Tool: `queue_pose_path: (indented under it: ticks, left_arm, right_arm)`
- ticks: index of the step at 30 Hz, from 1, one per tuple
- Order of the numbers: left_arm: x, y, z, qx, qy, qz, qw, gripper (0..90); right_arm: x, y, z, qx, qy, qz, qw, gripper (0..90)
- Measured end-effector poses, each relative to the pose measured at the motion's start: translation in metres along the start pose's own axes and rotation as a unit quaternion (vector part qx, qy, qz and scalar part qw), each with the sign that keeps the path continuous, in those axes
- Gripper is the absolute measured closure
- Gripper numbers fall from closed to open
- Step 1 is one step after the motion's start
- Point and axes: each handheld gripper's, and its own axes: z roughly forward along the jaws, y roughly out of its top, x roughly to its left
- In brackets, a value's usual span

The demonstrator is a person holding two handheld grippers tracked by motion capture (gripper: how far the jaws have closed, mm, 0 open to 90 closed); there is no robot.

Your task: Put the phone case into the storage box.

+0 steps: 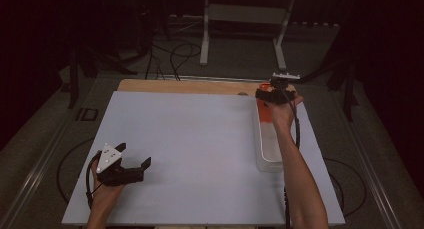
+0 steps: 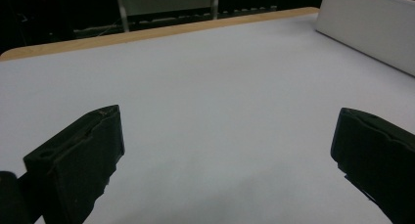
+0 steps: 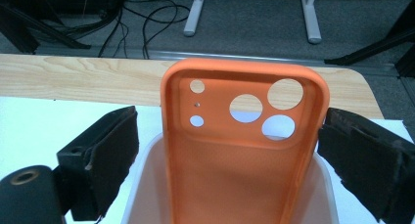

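Observation:
An orange phone case [image 3: 235, 165] with round camera holes stands tilted in a white container [image 3: 329, 190], its top end leaning away from me. My right gripper [image 3: 227, 150] straddles the case: a clear gap shows at the left jaw, while the right jaw sits at the case's edge. In the high view the right gripper [image 1: 274, 95] is over the far end of the container [image 1: 270, 156], where the orange case [image 1: 265, 110] shows. My left gripper [image 1: 133, 154] rests low at the near left of the table, open, with nothing between its jaws [image 2: 227, 136].
A pale sheet [image 1: 200, 149] covers the table, with a wooden strip [image 1: 190, 85] showing along its far edge. The container's white wall [image 2: 362, 33] shows at the upper right of the left gripper view. Beyond the table stand a metal frame [image 1: 245, 19] and floor cables [image 1: 175, 59].

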Motion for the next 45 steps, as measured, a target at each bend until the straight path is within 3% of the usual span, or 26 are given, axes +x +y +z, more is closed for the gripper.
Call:
queue_pose_path:
  ticks: [12,19,28,45]
  left_arm:
    - [0.0,0.0,0.0,-0.002,0.002,-0.001,1.0,0.1]
    - [0.0,0.0,0.001,-0.001,0.001,-0.002,1.0,0.1]
    - [0.0,0.001,0.002,0.0,0.003,-0.003,1.0,0.1]
    - [-0.001,0.001,0.002,-0.001,0.0,-0.002,1.0,0.1]
  right_arm:
    - [0.001,0.002,-0.01,-0.023,0.005,-0.006,0.9997,7.9]
    - [0.003,0.003,-0.016,-0.028,0.013,-0.023,0.9993,7.9]
    - [0.004,0.002,-0.021,-0.032,0.036,-0.031,0.9984,7.9]
    - [0.013,-0.002,-0.033,-0.026,0.068,-0.081,0.994,7.9]
